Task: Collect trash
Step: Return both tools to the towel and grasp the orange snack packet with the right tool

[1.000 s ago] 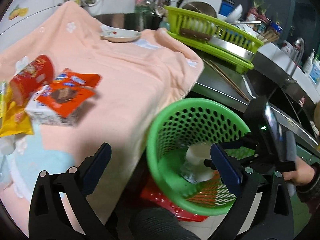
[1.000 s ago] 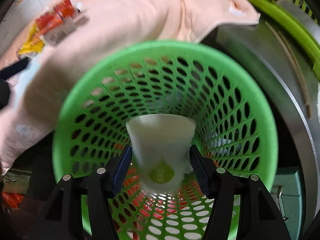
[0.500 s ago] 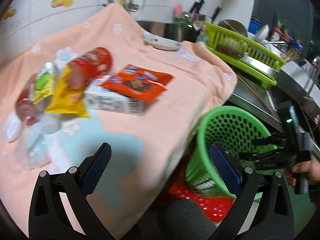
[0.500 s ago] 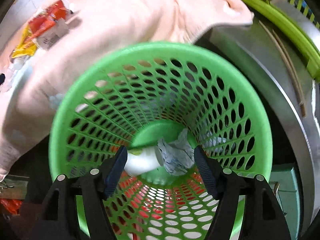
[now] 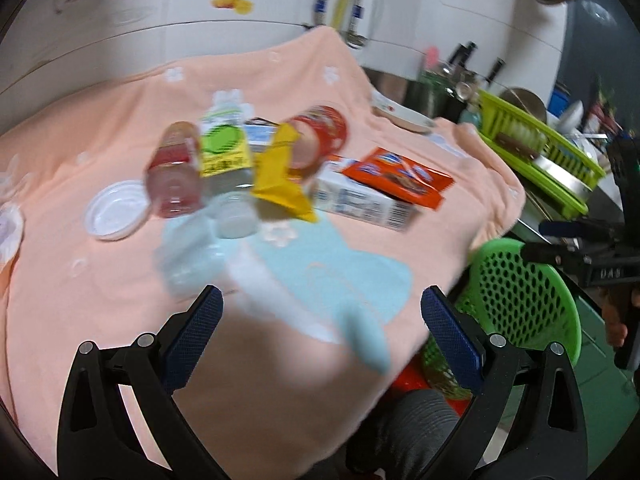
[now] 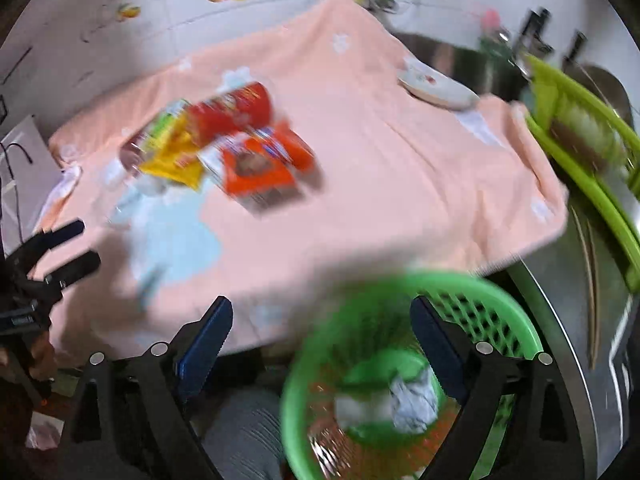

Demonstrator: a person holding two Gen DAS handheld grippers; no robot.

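Trash lies in a heap on the peach towel (image 5: 120,288): a red can (image 5: 324,132), a yellow wrapper (image 5: 280,176), an orange wrapper (image 5: 400,178) on a white carton (image 5: 360,204), a green-labelled bottle (image 5: 222,146), a pink bottle (image 5: 176,184), a white lid (image 5: 114,210). The green basket (image 5: 524,300) stands beside the counter; in the right wrist view (image 6: 500,304) it holds a white cup (image 6: 356,408) and crumpled paper (image 6: 412,400). My left gripper (image 5: 320,320) is open and empty above the towel. My right gripper (image 6: 320,328) is open and empty over the basket's rim.
A white plate (image 5: 400,114) sits at the towel's far corner. A lime dish rack (image 5: 536,148) stands on the steel counter to the right. A red stool (image 5: 412,380) is under the basket. Tiled wall behind.
The white cup left my right gripper and fell into the basket. My right gripper has pulled up and back from the basket. My left gripper has swung left toward the trash heap.
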